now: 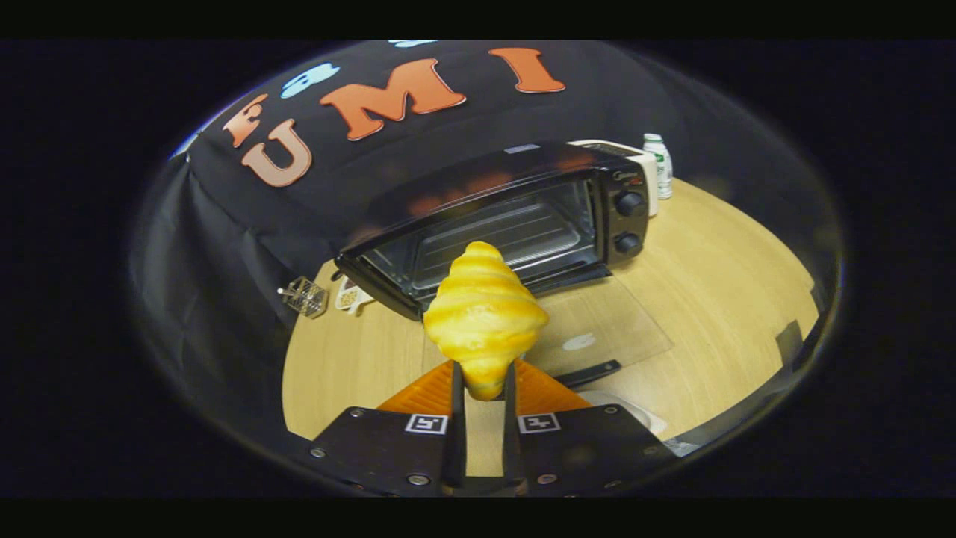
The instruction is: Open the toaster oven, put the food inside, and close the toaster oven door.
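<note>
- The croissant [485,314] sits pinched by its lower tip between the two fingers of your gripper [484,388], standing nearly upright above them; both fingers press on it, so the hold is narrow and low on the pastry.
- It hangs in front of the toaster oven [508,224], short of the open mouth, above the glass door [605,329] that lies folded down flat on the table [717,299].
- Because only the tip is clamped, I judge the croissant top-heavy: move it forward slowly and keep the gripper level so it does not swing or slip.
- Aim for the middle of the wire rack [508,235] inside the toaster oven, and carry the croissant over the door's handle [590,372] and glass without brushing them.
- Lower it until it rests on the rack before you let the fingers part, then draw straight back.
- The two knobs [629,222] are on the toaster oven's right panel; keep clear of them.
- Hard to make out: the rear of the toaster oven's cavity is dark, and the croissant hides part of the opening's front edge.
- Left of the toaster oven lie a small wire basket [305,296] and a pale item I cannot identify; behind its right corner stand a white box and a bottle [659,166].
</note>
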